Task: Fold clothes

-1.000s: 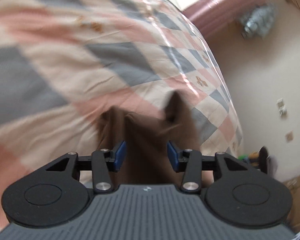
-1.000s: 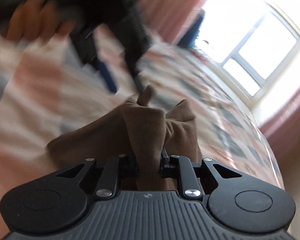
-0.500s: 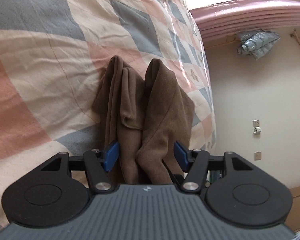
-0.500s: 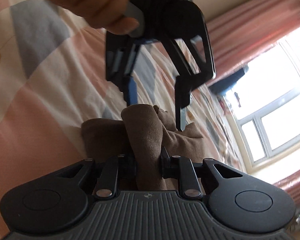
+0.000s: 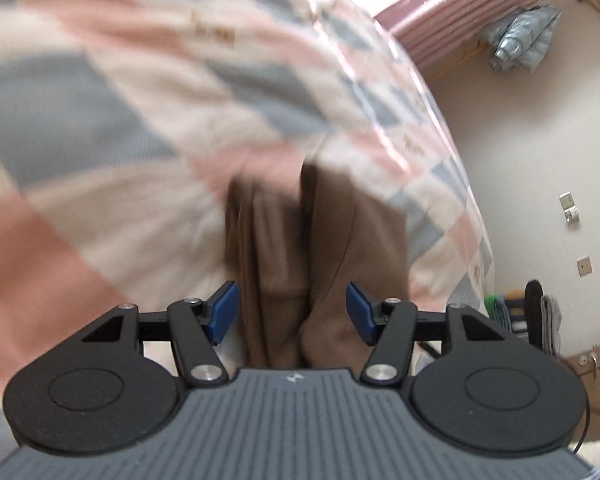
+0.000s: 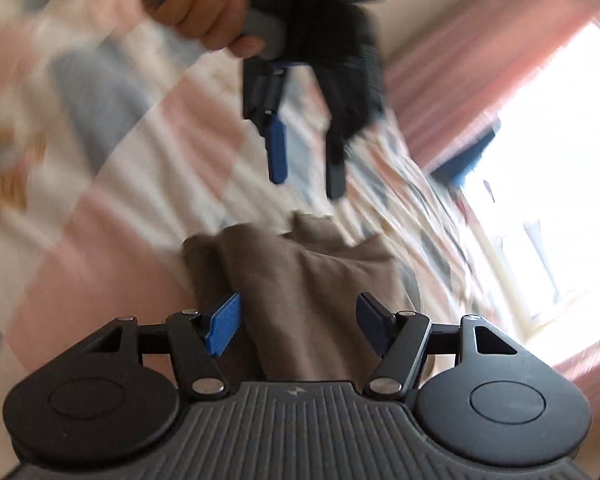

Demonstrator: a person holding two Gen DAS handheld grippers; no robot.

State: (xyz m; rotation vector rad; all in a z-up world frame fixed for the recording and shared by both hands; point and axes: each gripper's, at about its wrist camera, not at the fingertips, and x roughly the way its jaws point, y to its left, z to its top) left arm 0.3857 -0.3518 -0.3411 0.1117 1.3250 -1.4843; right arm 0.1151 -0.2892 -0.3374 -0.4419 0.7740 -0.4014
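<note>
A brown garment (image 5: 320, 248) lies bunched in thick folds on the checked bedspread (image 5: 100, 120). My left gripper (image 5: 292, 312) is open, its blue pads on either side of the cloth without pinching it. In the right wrist view the same brown garment (image 6: 300, 280) lies between the spread fingers of my right gripper (image 6: 296, 326), which is open. Above the cloth, the left gripper (image 6: 306, 160) hangs in a person's hand (image 6: 208, 20), fingers pointing down and apart from the fabric.
The bed's far edge (image 5: 452, 152) drops to a cream wall with a pink curtain (image 5: 460, 12) and a hanging silver jacket (image 5: 520, 36). A chair with clutter (image 5: 536, 320) stands by the bedside. A bright window (image 6: 560, 160) lies beyond the bed.
My right gripper has let go of the brown garment and opened wide. The left gripper has lifted away from the cloth. Both views are now motion-blurred.
</note>
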